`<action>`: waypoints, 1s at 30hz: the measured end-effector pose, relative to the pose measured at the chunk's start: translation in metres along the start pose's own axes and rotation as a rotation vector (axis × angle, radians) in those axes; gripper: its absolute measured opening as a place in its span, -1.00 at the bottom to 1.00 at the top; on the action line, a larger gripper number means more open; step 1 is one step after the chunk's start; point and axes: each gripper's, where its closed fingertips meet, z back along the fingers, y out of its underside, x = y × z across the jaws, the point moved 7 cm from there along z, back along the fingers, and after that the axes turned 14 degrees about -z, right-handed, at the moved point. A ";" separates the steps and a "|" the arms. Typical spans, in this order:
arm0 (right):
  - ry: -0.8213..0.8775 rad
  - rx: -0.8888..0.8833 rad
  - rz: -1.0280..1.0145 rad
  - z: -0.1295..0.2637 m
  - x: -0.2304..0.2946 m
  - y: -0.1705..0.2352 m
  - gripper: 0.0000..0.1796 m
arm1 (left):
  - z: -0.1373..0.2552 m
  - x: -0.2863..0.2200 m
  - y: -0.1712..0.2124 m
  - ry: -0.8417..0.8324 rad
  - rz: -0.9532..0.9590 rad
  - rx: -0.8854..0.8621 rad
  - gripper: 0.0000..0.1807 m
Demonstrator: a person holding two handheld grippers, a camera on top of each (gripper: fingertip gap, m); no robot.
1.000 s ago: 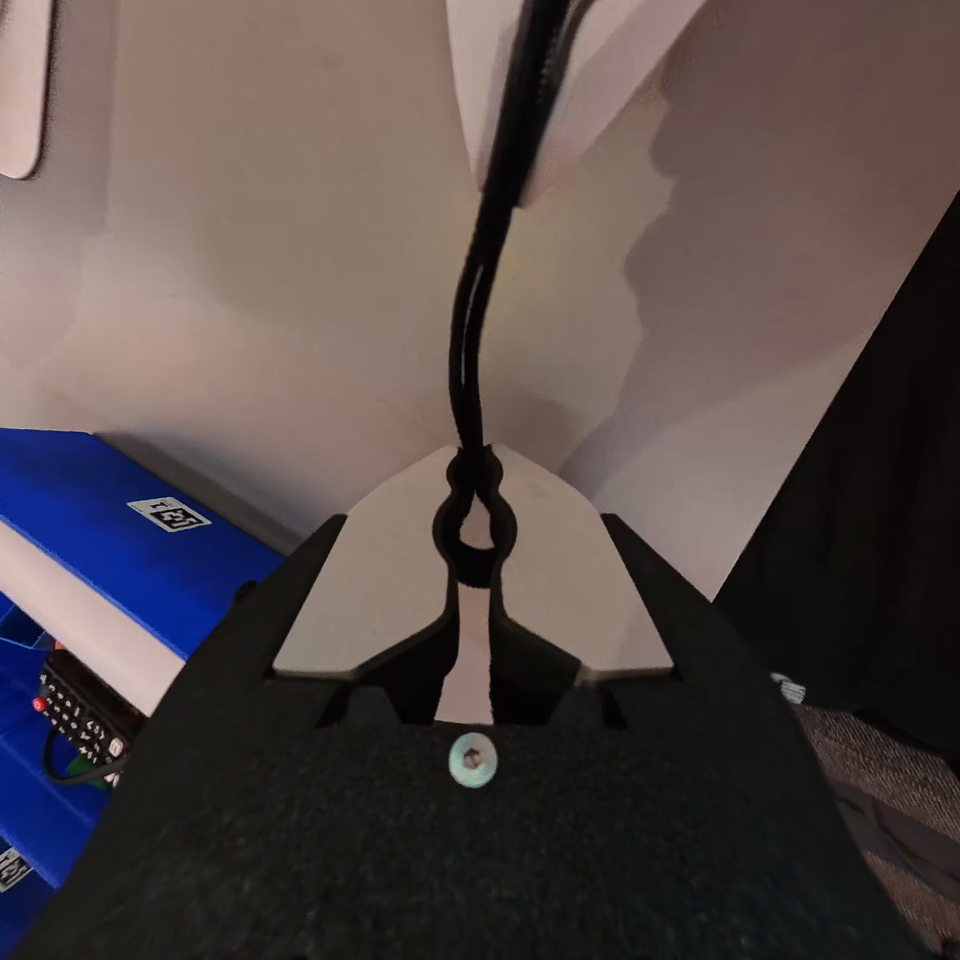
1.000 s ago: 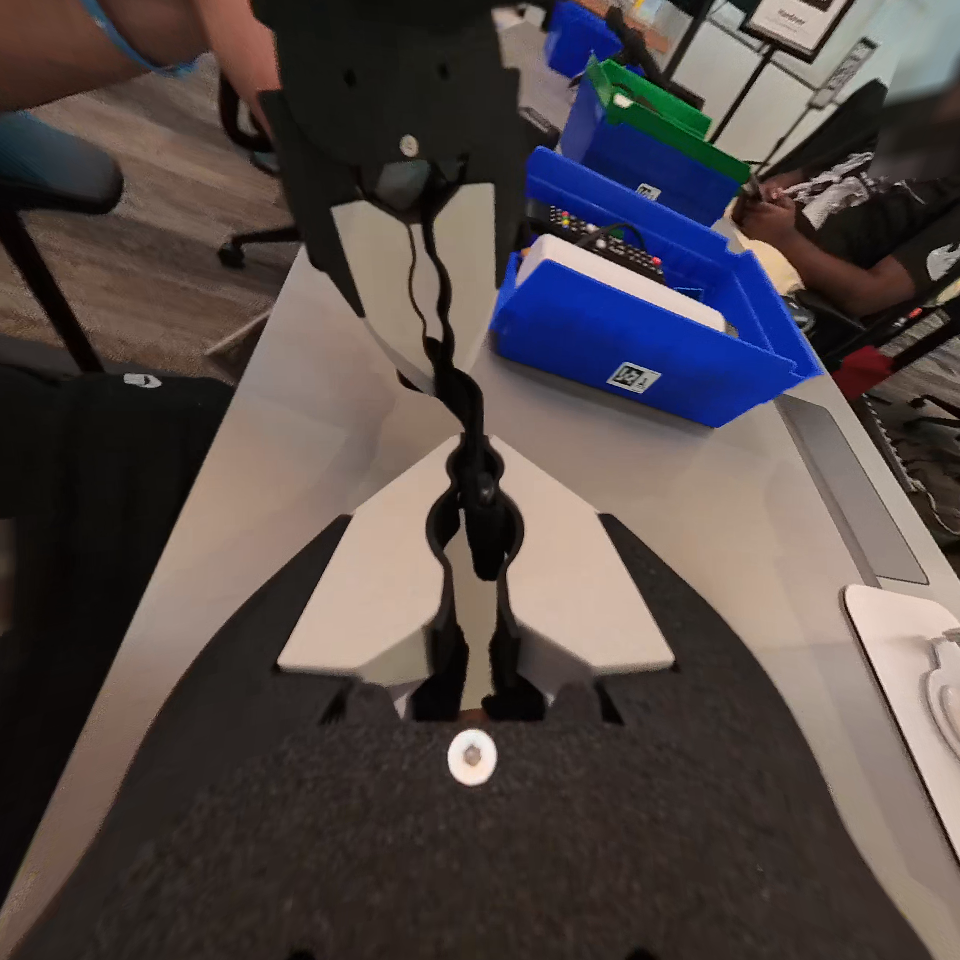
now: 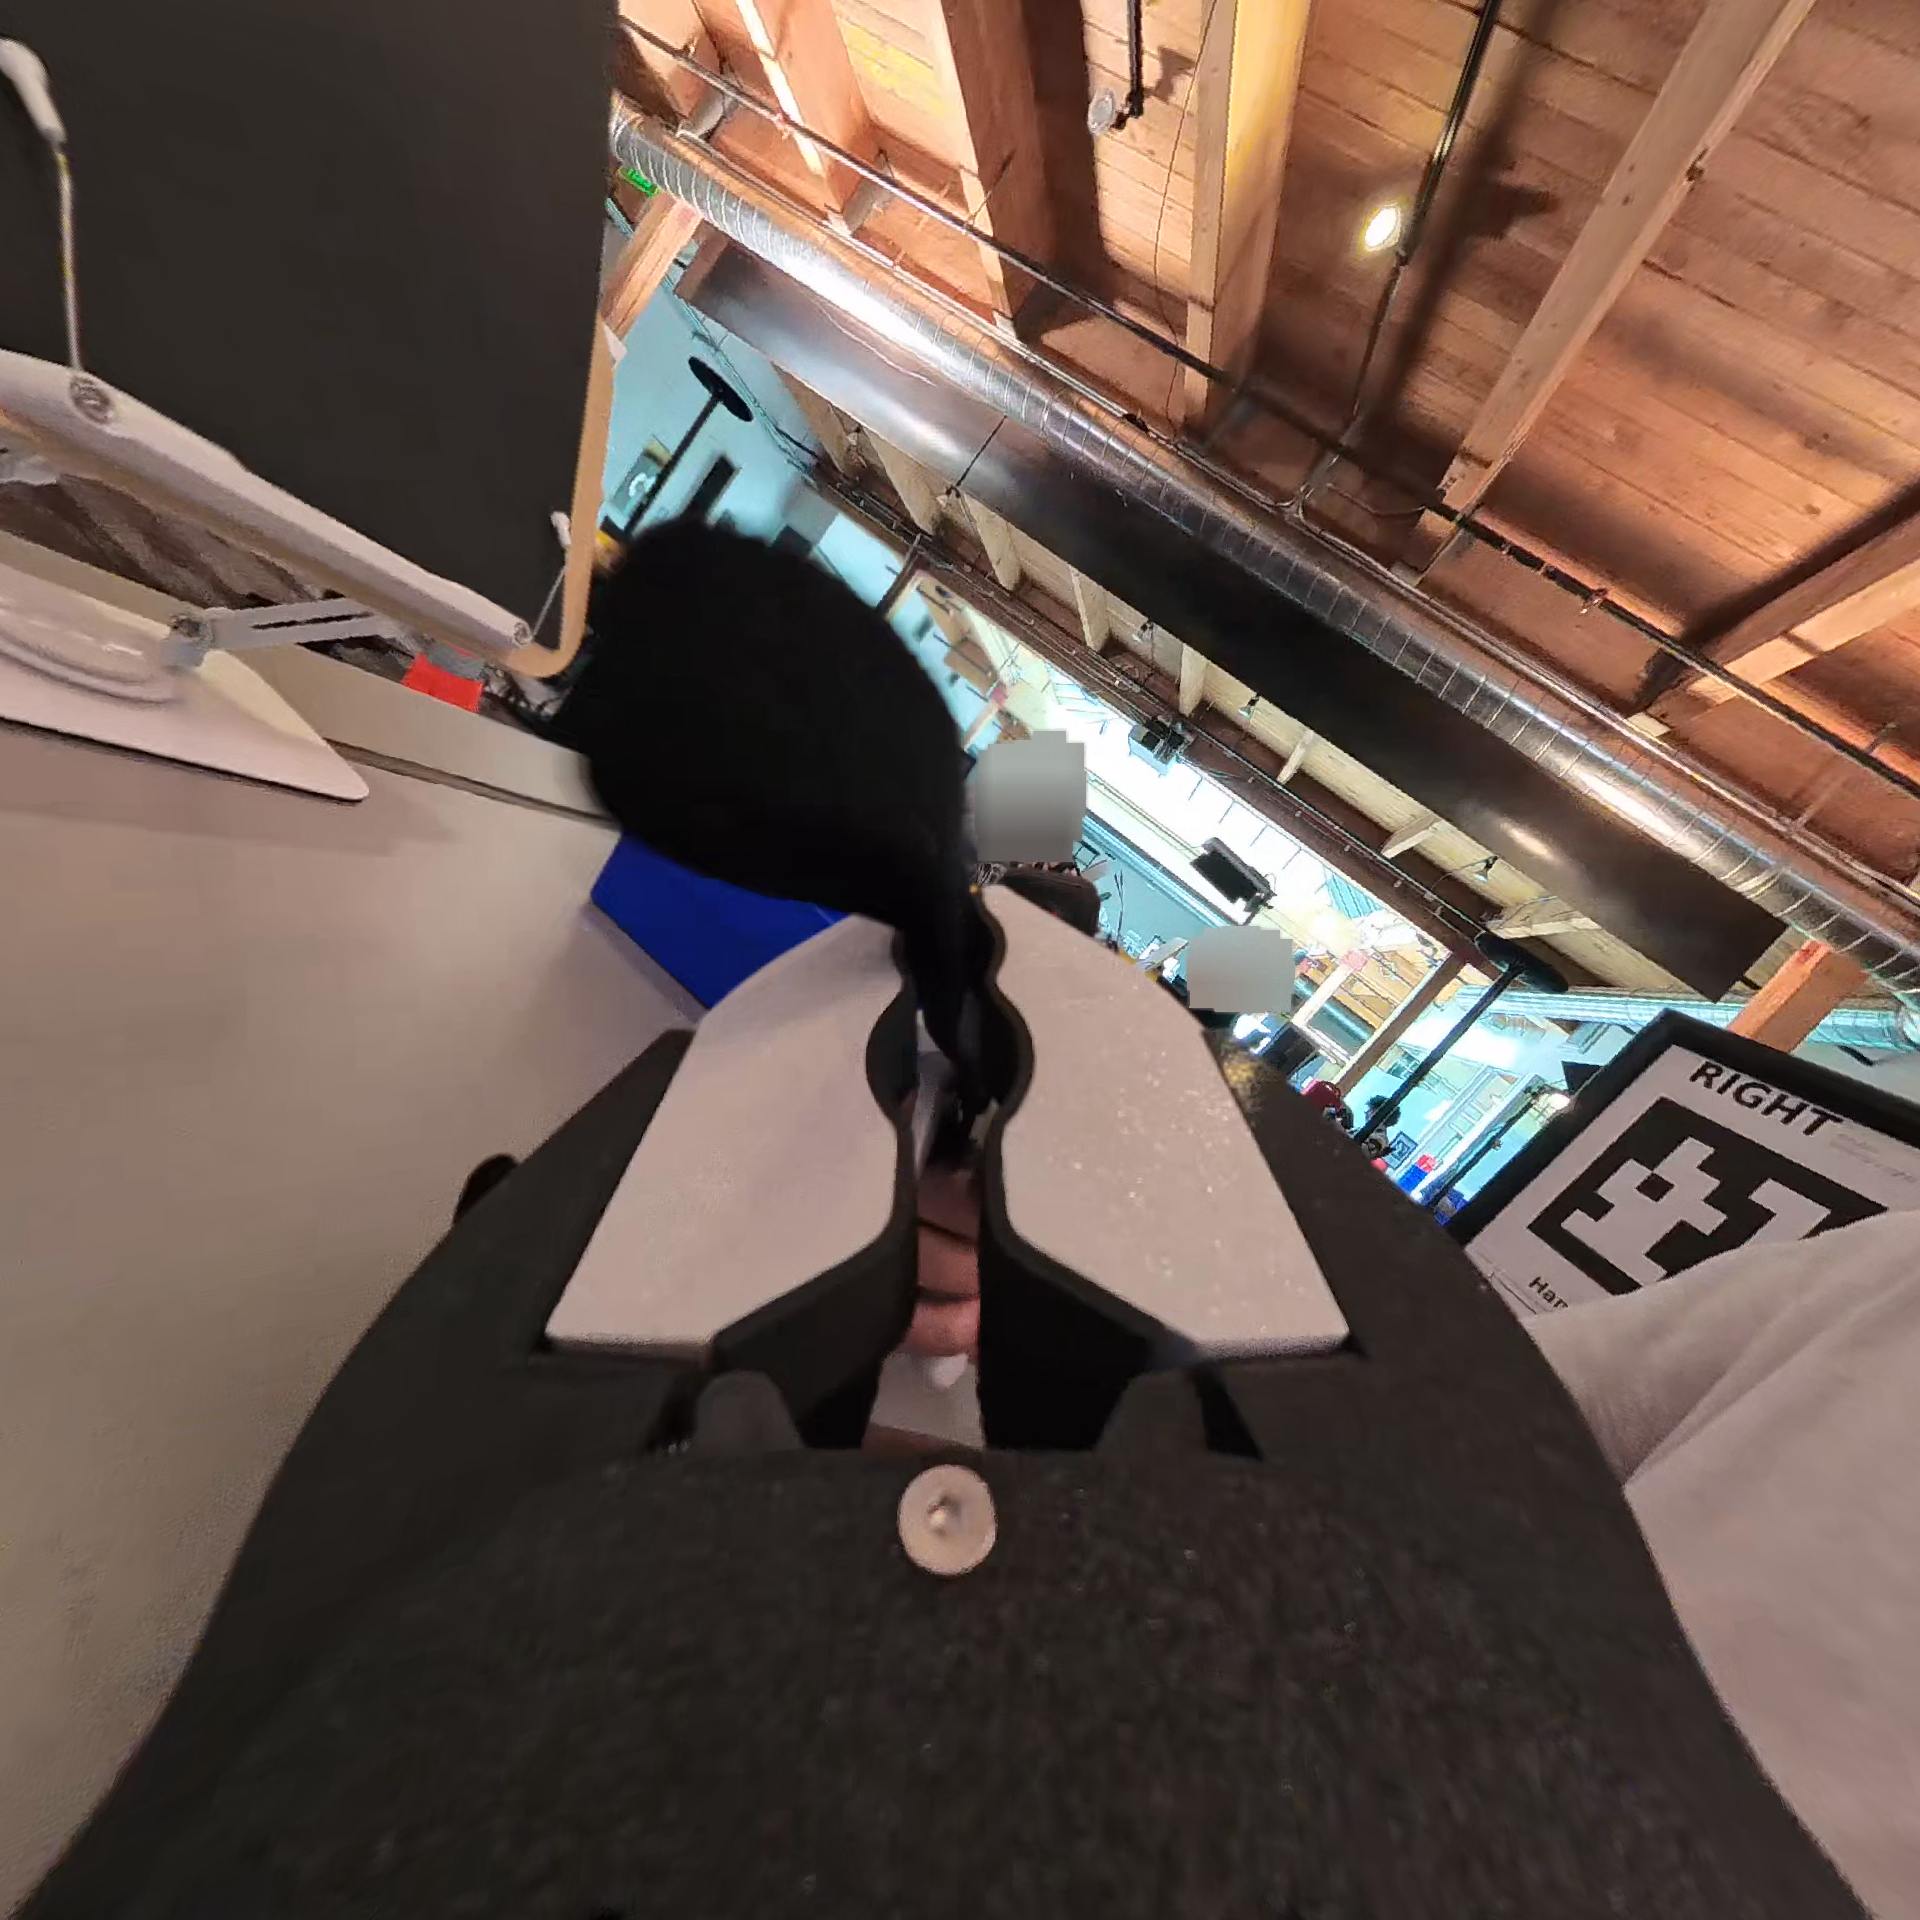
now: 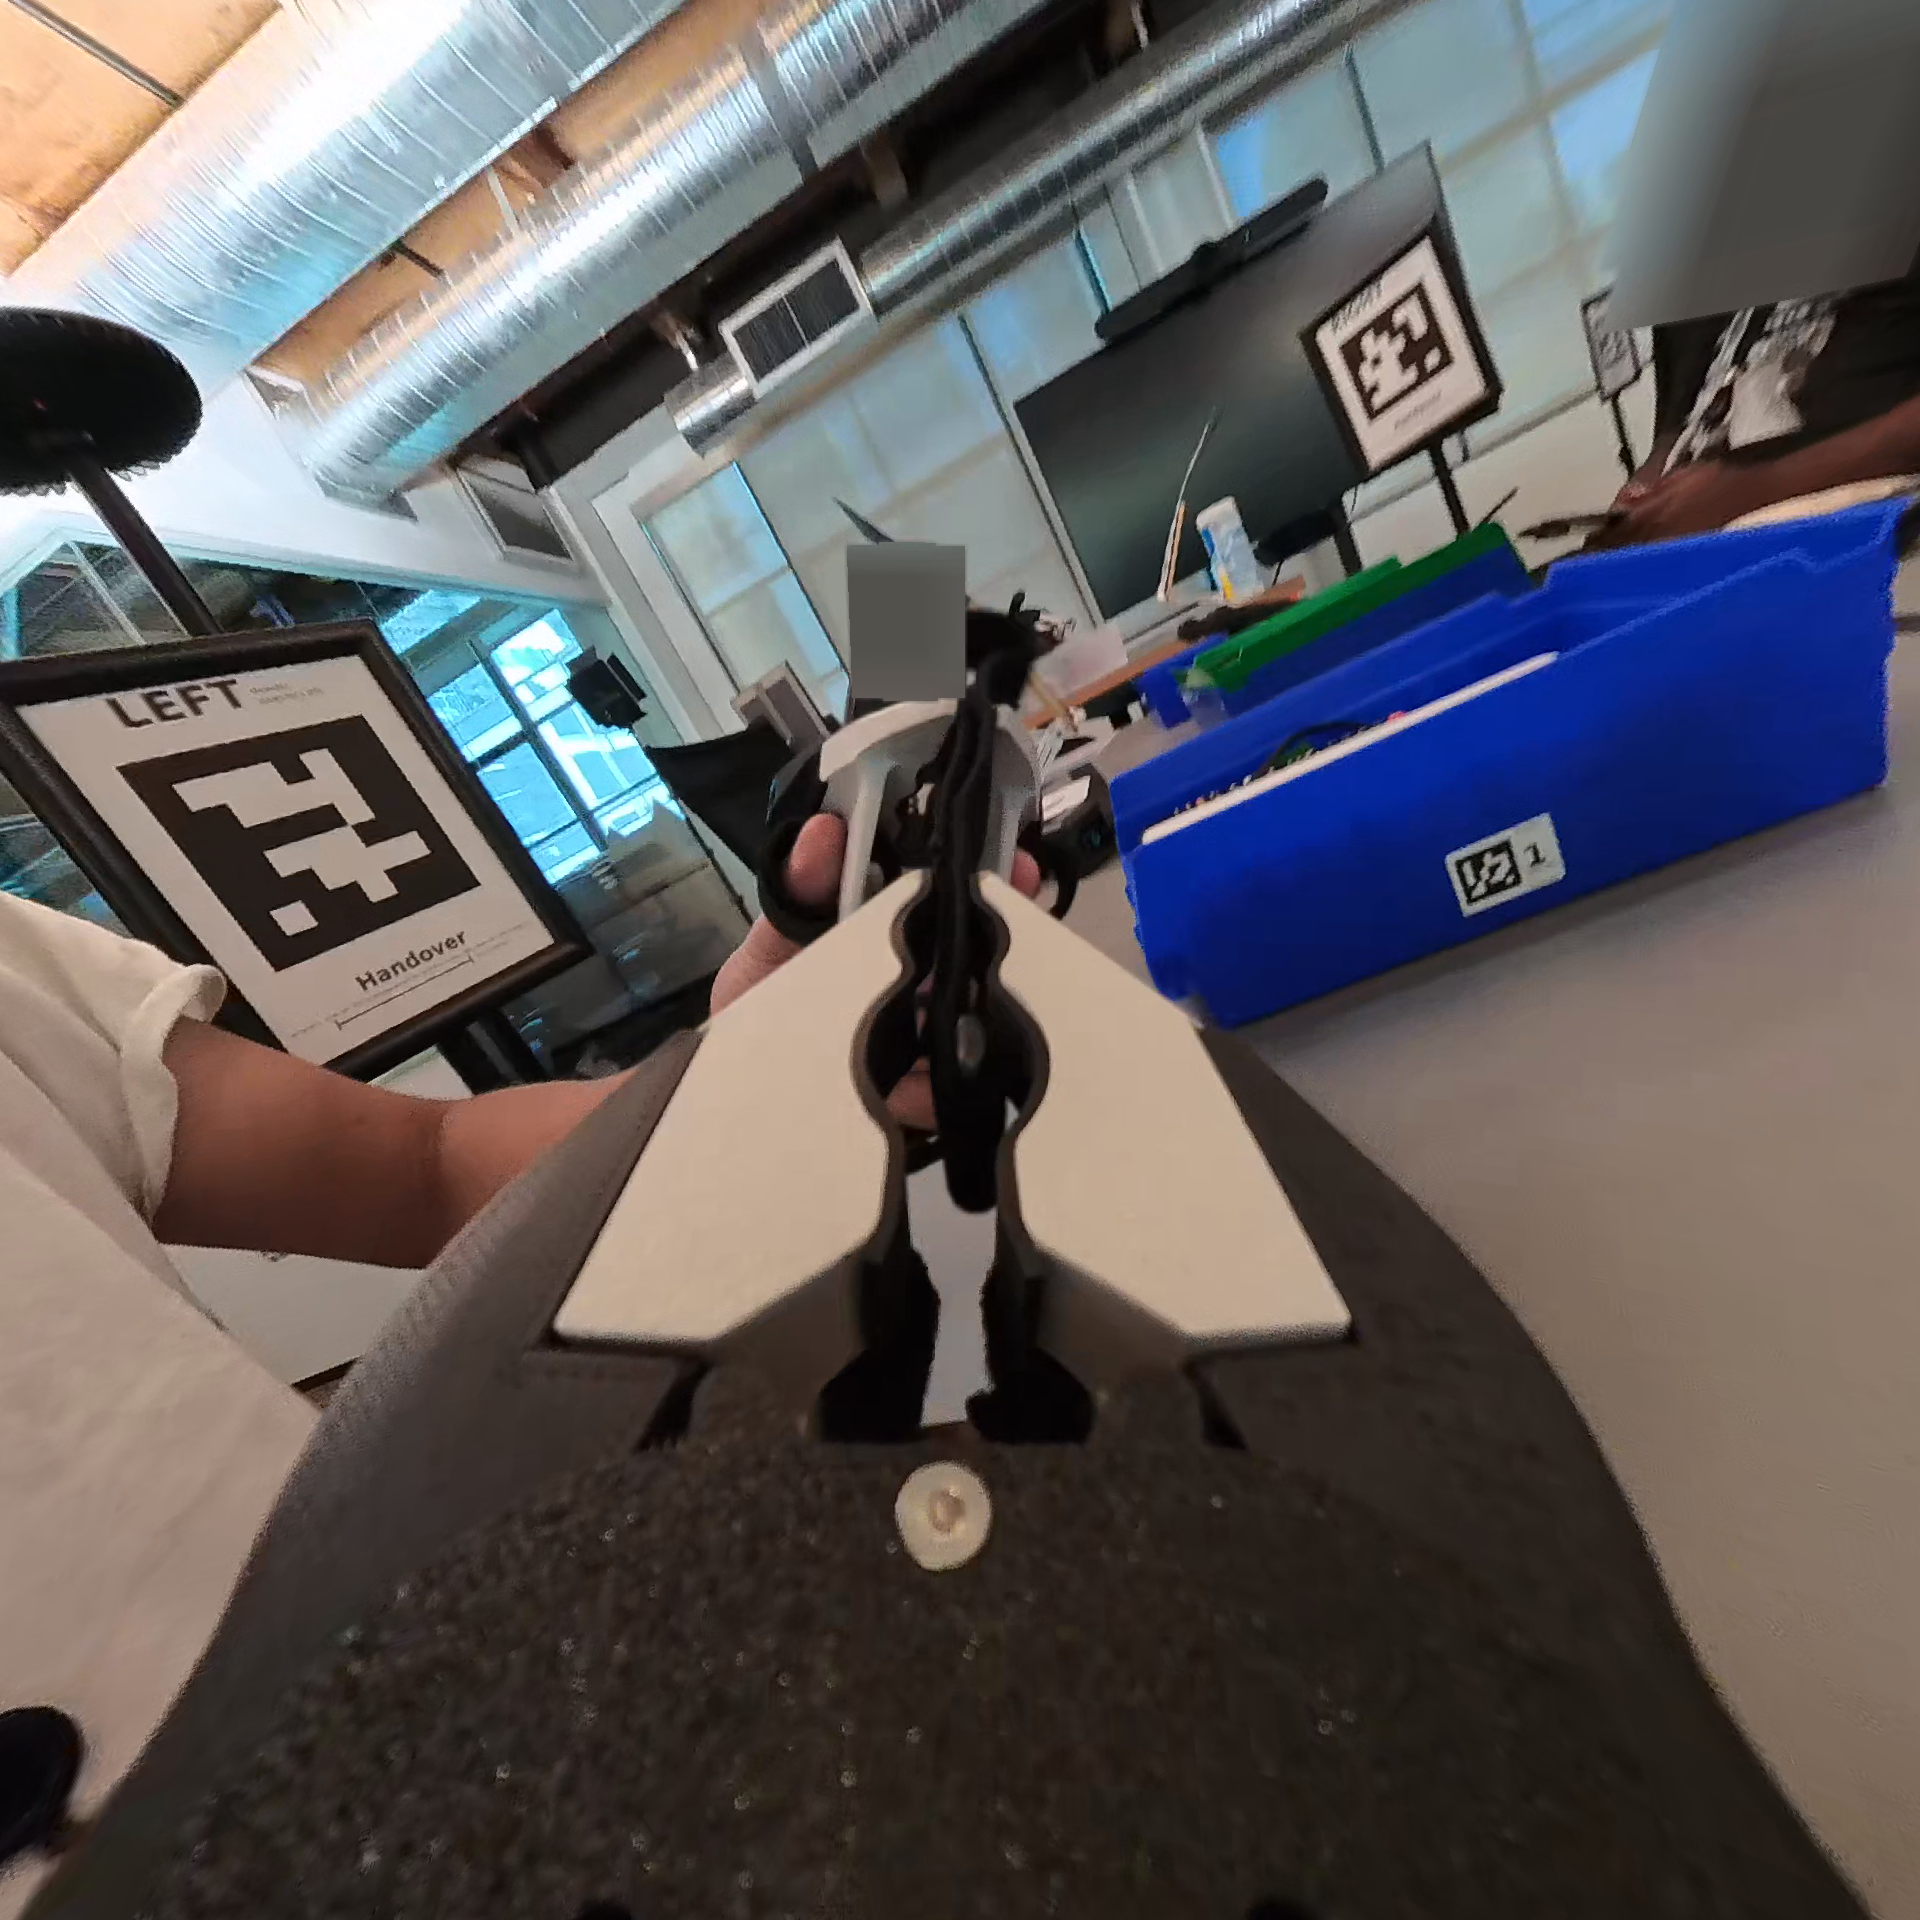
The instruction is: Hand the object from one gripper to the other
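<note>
Black cord (image 4: 961, 935) pinched in both claws: right claw (image 4: 951, 914) and left claw (image 3: 951, 982) closed on it, shared grip, so cord never drops mid-handover above table (image 4: 1558, 1143).

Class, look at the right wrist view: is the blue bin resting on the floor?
No. The blue bin stands on the grey table, right of the right tool.

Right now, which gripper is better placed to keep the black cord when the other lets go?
Right, probably. The black cord lies deeper in the shut right gripper; the left gripper pinches it nearer its tips.
</note>
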 end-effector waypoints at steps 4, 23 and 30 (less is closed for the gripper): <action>0.071 0.109 0.037 0.008 -0.006 -0.008 -0.65 | 0.005 0.003 0.001 0.029 -0.005 0.055 -0.94; 0.339 0.691 0.396 -0.009 0.016 -0.024 -0.94 | 0.000 -0.018 0.031 -0.011 -0.369 0.365 -0.69; 0.833 0.351 0.480 0.122 0.058 -0.153 -0.95 | 0.042 -0.026 0.055 -0.087 -0.337 0.463 -0.58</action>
